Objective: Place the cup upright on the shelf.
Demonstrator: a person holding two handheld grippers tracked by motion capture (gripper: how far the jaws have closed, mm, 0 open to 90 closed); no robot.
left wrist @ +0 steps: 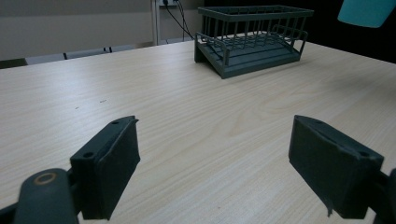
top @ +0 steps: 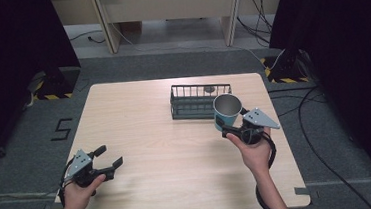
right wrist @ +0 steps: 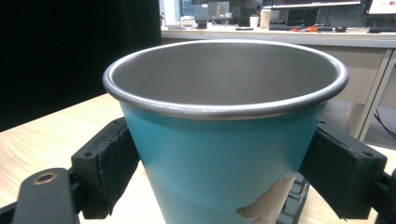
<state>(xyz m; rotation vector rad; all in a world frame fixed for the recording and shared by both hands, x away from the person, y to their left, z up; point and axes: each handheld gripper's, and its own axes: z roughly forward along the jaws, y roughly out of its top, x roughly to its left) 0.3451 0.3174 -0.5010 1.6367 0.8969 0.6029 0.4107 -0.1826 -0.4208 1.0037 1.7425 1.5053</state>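
Black jaws of the right hand-held gripper (right wrist: pixel 229 163) are clamped on the lower wall of a teal cup (right wrist: pixel 224 135), one pad on each side, with the steel rim upright and open to the top. From above, that cup (top: pixel 227 110) hangs over the right part of the worktop (top: pixel 179 180), just at the near right corner of a dark wire basket (top: pixel 196 101); whether it touches the basket wire cannot be told. A small round dark thing lies at the far edge of the basket, too small to name.

The work in hand looks like setting the cup into the basket. To do it well, I would keep the grip low and even so the tapered wall does not slide up out of the pads, lift until the cup's base is above the basket's rail, carry it left and a little farther away, and lower it straight down into a free stretch of the floor before letting the jaws part. Tilting it risks catching the rim on the wires.

At the near left, the left hand-held gripper (top: pixel 108 158) rests low over the worktop with its jaws wide apart and nothing between them, well away from the basket (left wrist: pixel 252 39); it could steady the basket if it shifts.
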